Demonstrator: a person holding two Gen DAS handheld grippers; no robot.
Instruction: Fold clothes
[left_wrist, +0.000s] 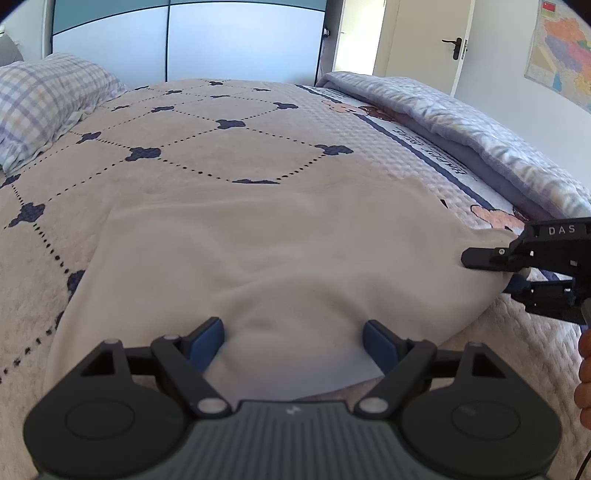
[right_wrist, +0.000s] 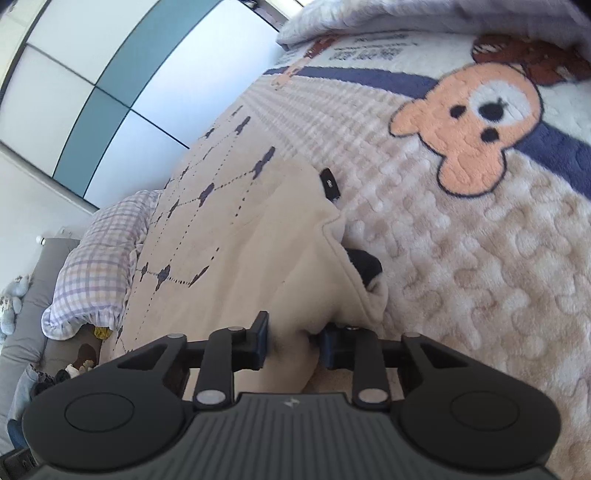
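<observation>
From the left wrist view, a cream garment (left_wrist: 266, 258) lies spread flat on the patterned bedspread (left_wrist: 207, 125), which covers the bed. The left gripper (left_wrist: 293, 345) stands wide, its two blue pads (left_wrist: 210, 338) well apart, and the near hem of the garment rises between them without being pinched. At the right edge of the garment, the right gripper (left_wrist: 491, 267) comes in from the side with its black fingers above and below the cloth edge. A checked pillow (left_wrist: 44, 103) rests at the far left of the bedspread, and a folded light blue blanket (left_wrist: 461, 118) lies along its far right side. Beyond the bedspread there is a wardrobe with pale panels (left_wrist: 221, 40), a door (left_wrist: 424, 40) and a wall map (left_wrist: 561, 51). From the right wrist view, the right gripper (right_wrist: 293, 341) is narrow and grips a bunched fold of the cream garment (right_wrist: 266, 251) between its pads. A dark lining (right_wrist: 365, 264) shows inside the garment's opening, and a small black label (right_wrist: 330, 183) sits at its far edge. To the right of the garment, the bedspread (right_wrist: 461, 277) shows an orange bear figure (right_wrist: 472, 125). The checked pillow (right_wrist: 99, 266) lies to the far left of the garment.
</observation>
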